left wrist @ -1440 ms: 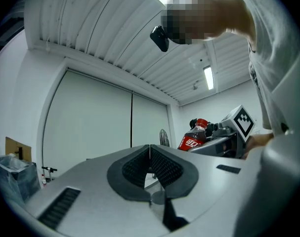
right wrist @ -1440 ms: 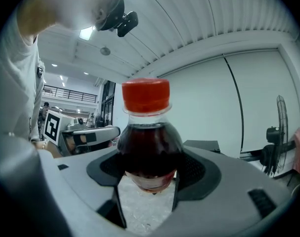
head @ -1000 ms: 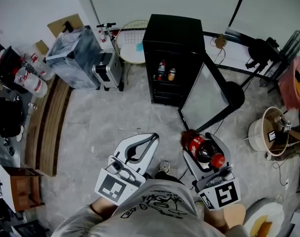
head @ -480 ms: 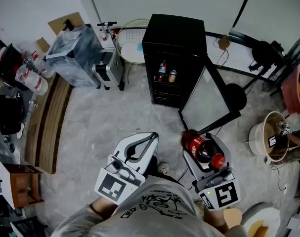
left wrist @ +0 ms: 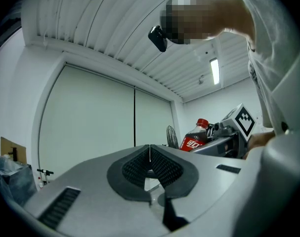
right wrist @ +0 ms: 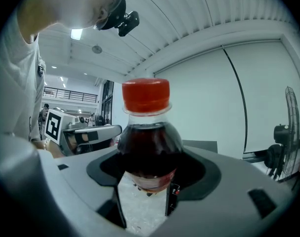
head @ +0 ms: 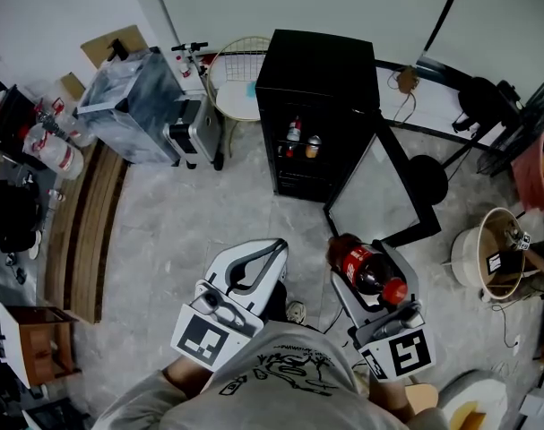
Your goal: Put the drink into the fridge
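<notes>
Head view: right gripper point(head: 363, 256) is clamped on the dark plastic cola bottle with the red cap point(head: 368, 274), well short of the black mini fridge point(head: 318, 70). Its glass door point(head: 379, 191) hangs open, ready for loading. Left gripper point(head: 273, 249) is pinched together on nothing, probably spare for the door.

one fridge point(head: 316, 70), one cola bottle point(head: 366, 271) — two shelved drinks point(head: 293, 133) point(head: 313, 146).

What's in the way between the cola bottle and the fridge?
Nothing visible. The right gripper holds the bottle, and nothing stands on the floor between it and the fridge. The door is open, swung off to the right. Two drinks already sit on one shelf.
</notes>
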Demonstrator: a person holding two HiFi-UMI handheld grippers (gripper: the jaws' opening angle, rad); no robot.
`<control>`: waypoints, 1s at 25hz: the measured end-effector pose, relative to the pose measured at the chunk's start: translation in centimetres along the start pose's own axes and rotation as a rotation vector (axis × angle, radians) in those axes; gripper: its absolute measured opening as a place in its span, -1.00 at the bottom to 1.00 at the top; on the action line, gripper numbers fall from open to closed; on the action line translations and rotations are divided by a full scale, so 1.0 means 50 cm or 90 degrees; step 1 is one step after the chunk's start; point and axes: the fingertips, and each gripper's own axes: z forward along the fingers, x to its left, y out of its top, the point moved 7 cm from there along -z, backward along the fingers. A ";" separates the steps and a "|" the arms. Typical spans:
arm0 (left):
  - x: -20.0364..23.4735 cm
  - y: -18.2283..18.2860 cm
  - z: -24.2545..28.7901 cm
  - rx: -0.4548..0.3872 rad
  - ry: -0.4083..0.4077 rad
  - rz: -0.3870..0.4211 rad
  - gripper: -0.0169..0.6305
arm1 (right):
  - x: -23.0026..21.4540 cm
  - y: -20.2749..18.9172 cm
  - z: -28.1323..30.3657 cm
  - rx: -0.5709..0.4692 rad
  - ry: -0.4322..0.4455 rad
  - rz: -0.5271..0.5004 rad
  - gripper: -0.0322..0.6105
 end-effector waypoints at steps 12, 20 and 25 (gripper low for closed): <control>0.164 -0.008 0.067 -0.010 0.005 0.001 -0.88 | -0.049 0.027 0.166 0.008 -0.002 -0.011 0.06; 0.258 -0.012 0.083 -0.017 0.015 -0.001 -0.88 | -0.059 0.048 0.260 0.009 0.003 -0.019 0.06; 0.301 -0.016 0.084 -0.024 0.019 -0.004 -0.88 | -0.059 0.049 0.306 0.009 0.002 -0.018 0.06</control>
